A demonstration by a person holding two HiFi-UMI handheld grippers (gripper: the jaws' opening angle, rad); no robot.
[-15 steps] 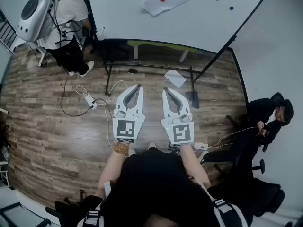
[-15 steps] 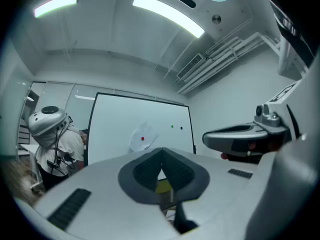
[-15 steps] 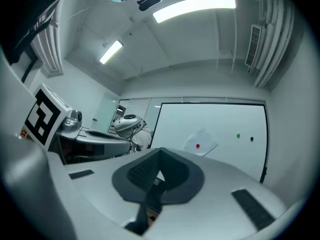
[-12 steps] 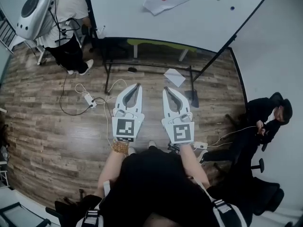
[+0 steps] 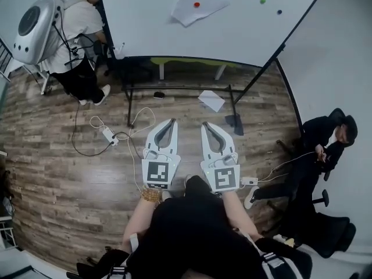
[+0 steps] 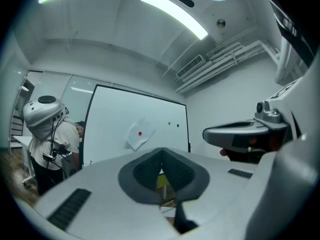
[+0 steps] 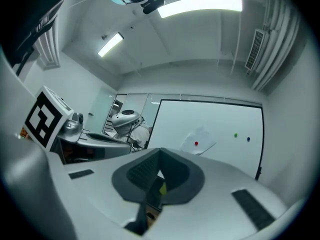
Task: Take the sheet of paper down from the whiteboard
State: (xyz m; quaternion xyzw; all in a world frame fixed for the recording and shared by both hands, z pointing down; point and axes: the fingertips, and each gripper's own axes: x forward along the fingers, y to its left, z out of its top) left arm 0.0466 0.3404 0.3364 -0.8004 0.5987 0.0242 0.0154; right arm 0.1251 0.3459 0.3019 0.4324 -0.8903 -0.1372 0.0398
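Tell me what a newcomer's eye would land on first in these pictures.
First, the big white whiteboard on a black stand at the top of the head view, with a tilted white sheet of paper pinned by a red round magnet. Next, the two white grippers side by side at centre, left gripper and right gripper, both shut and empty. At upper left stands a person wearing a silver domed backpack.

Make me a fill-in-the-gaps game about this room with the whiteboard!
The magnet pinning the sheet of paper to the whiteboard is ___.
The rightmost magnet is ___.
The left gripper and right gripper are both ___, holding nothing.
Missing words: red, blue, shut.
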